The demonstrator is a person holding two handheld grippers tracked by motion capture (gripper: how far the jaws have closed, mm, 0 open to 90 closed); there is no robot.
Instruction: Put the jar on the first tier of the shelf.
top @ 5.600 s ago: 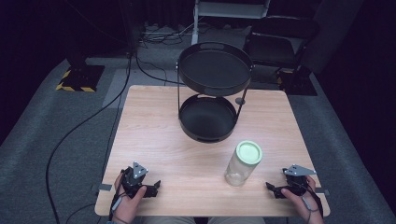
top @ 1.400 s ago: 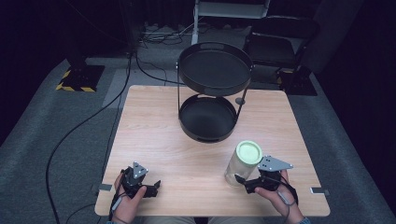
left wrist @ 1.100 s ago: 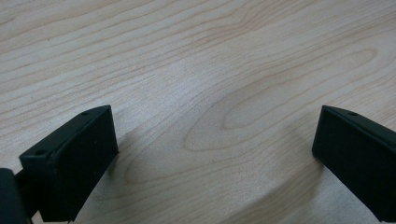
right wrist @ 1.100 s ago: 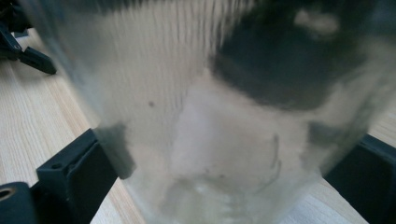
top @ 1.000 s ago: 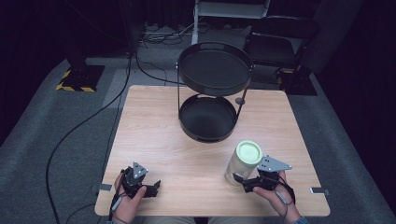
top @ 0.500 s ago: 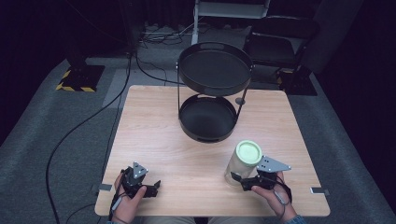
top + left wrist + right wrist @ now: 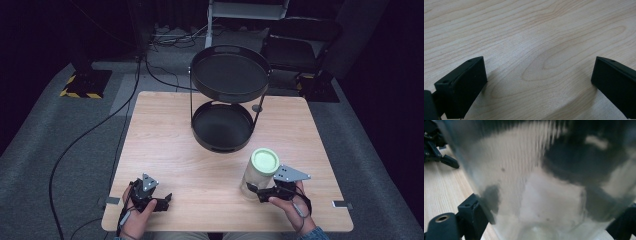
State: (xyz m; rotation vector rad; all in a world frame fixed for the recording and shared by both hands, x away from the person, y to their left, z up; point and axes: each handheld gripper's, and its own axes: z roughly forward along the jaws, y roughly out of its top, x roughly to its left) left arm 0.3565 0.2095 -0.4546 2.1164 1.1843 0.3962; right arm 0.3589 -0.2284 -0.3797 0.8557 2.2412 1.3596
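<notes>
Right gripper (image 7: 256, 191) at the clear glass jar with pale green lid (image 7: 259, 173), near the table's (image 7: 165, 150) front-right corner.
Its jaws flank the jar, contact unclear (nothing lifted yet); left gripper (image 7: 161, 202) rests wide open near the front-left corner.

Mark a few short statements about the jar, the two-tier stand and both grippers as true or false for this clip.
1. The jar has a pale green lid. True.
2. The jar sits in the lower tray of the two-tier stand. False: it stands on the wooden table, nearer the person than the stand.
3. The right gripper has its jaws either side of the jar's base. True; whether they already press on the glass cannot be told.
4. The left gripper holds a small object. False: its jaws are open over bare wood.
5. Both trays of the stand are empty. True.
6. The jar lies on its side. False: it stands upright.
</notes>
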